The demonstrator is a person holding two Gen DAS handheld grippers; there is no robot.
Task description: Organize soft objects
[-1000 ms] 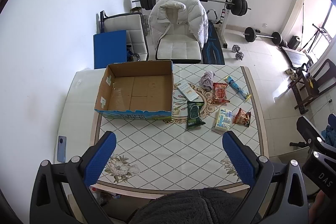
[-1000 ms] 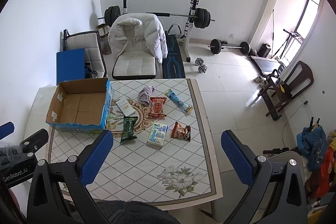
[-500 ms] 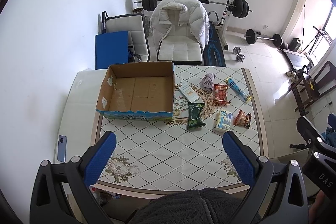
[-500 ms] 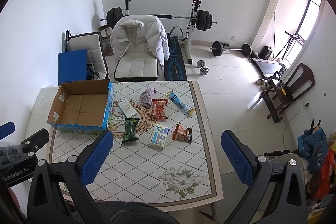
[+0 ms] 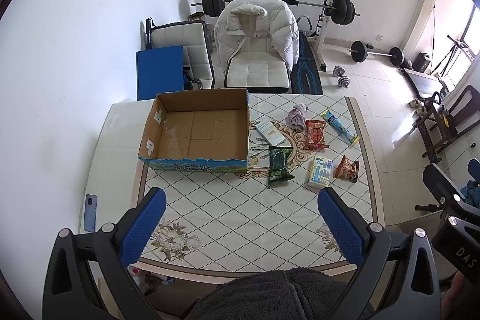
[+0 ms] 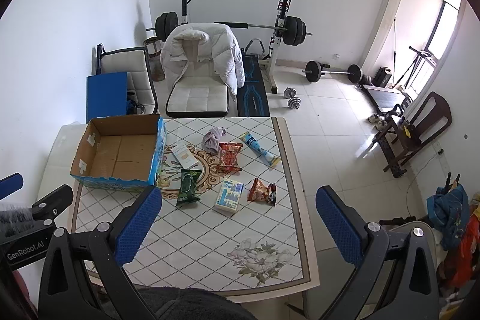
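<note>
Starting from the left, we've got a phone (image 5: 90, 212) on the bench (image 5: 228, 218) edge, then the open cardboard box (image 5: 196, 131) with nothing in it. Right beside it sit a white carton (image 5: 270, 133) and a green packet (image 5: 279, 166), then the purple cloth (image 5: 297, 116), red snack bag (image 5: 315, 133), tissue pack (image 5: 320, 171), orange packet (image 5: 347, 167) and blue tube (image 5: 338, 126). Our left tool (image 5: 240, 225) and right tool (image 6: 237, 225) both hang over the near edge, jaws spread wide, holding nothing.
</note>
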